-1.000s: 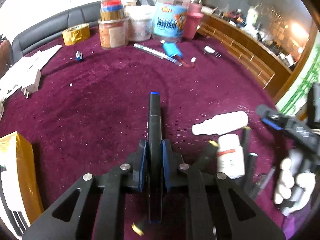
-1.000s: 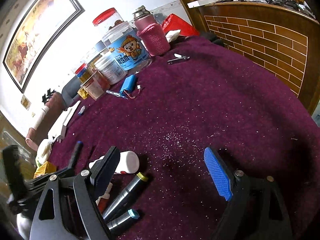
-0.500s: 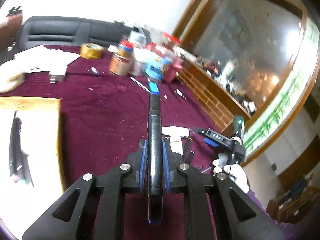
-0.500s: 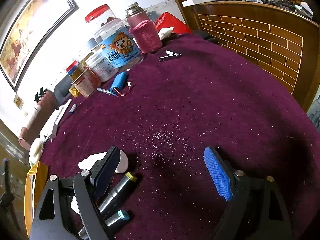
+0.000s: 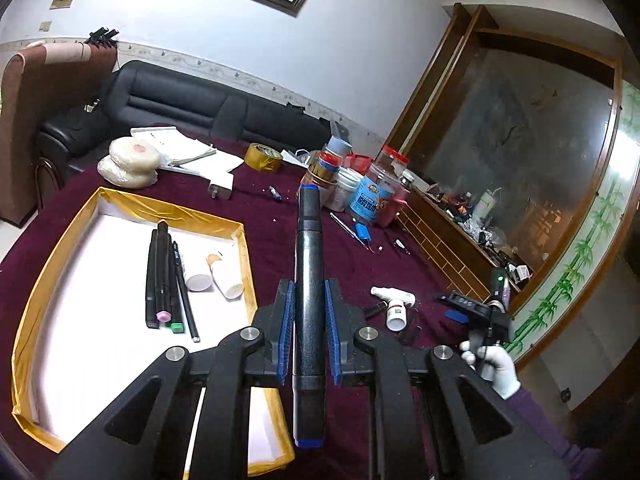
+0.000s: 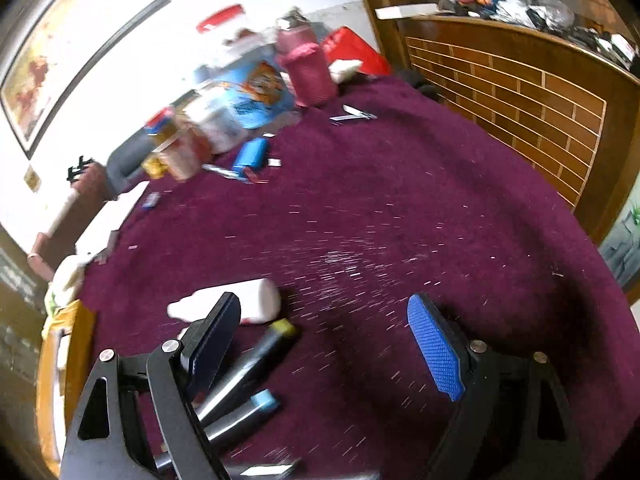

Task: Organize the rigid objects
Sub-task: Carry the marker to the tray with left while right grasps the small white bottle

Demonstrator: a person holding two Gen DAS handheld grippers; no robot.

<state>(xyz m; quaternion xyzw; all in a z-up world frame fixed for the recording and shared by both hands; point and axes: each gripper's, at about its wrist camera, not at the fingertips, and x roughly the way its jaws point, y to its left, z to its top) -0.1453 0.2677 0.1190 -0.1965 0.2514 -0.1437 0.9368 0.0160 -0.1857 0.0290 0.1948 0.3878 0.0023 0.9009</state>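
Observation:
My left gripper (image 5: 308, 320) is shut on a black marker with blue caps (image 5: 309, 264), held high above the table, beside the right edge of a gold-rimmed white tray (image 5: 60, 240). The tray holds several markers (image 5: 162, 276) and two white bottles (image 5: 224, 276). My right gripper (image 6: 324, 344) is open and empty, low over the maroon table. A white bottle (image 6: 256, 300), a yellow-capped marker (image 6: 260, 352) and a blue-capped marker (image 6: 244, 412) lie by its left finger. The right gripper (image 5: 460, 308) also shows in the left wrist view, near two white bottles (image 5: 396, 304).
Jars and tubs (image 5: 360, 192), a pink flask (image 6: 308, 68), a blue battery pack (image 6: 250, 154) and a gold tape roll (image 5: 264, 156) stand at the table's far side. Papers (image 5: 180, 148), a charger (image 5: 222, 190) and a brick-patterned wooden cabinet (image 6: 520, 92) are around.
My left gripper has lifted the blue-capped marker off the table and swung left, bringing the tray into view. My right gripper has shifted slightly near the remaining markers, still open.

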